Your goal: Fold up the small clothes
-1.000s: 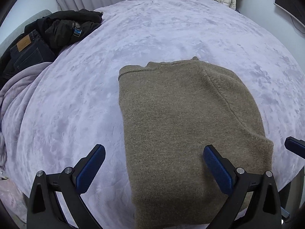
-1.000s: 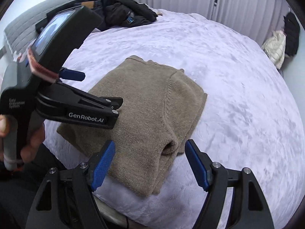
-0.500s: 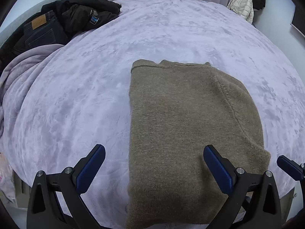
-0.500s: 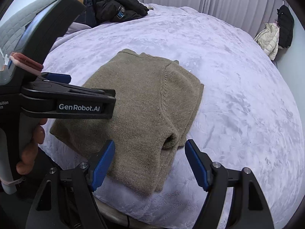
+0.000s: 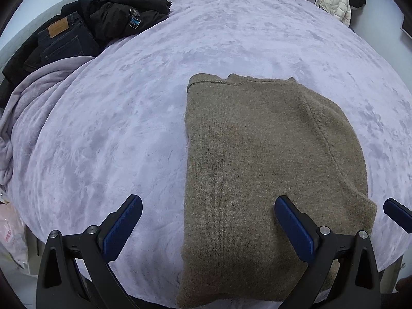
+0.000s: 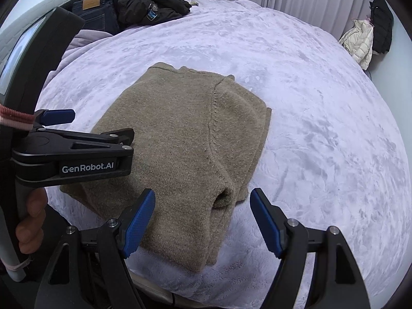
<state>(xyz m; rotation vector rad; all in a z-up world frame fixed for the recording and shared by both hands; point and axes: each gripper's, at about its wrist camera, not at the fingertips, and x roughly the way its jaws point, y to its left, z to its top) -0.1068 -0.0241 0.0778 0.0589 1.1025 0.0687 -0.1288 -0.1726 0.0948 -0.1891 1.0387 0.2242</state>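
my left tongs [image 5: 207,221] hang over the near edge of the bed [image 5: 231,38] with the jaws spread wide and nothing between the blue pads. one pad sits over the bare lilac blanket, the other over the brown sweater [image 5: 270,167]. my right tongs [image 6: 203,221] are also spread wide and empty, hovering above the sweater's near right corner, where a rolled sleeve end shows.

the sweater lies folded into a rough rectangle on the blanket, close to the near edge of the bed, its neckline at the far end and a sleeve seam curving down its right side. from the right view it looks layered, with folded edges stacked along the right side.

in the right view my left hand [image 6: 31,221] grips the handle of the left tongs, which hang above the sweater's left part; i can't tell if they touch it.

at the far left corner of the bed there is a black jacket [image 5: 123,18] piled beside dark jeans [image 5: 64,38]. a white puffy coat [image 6: 360,41] hangs by the curtain.
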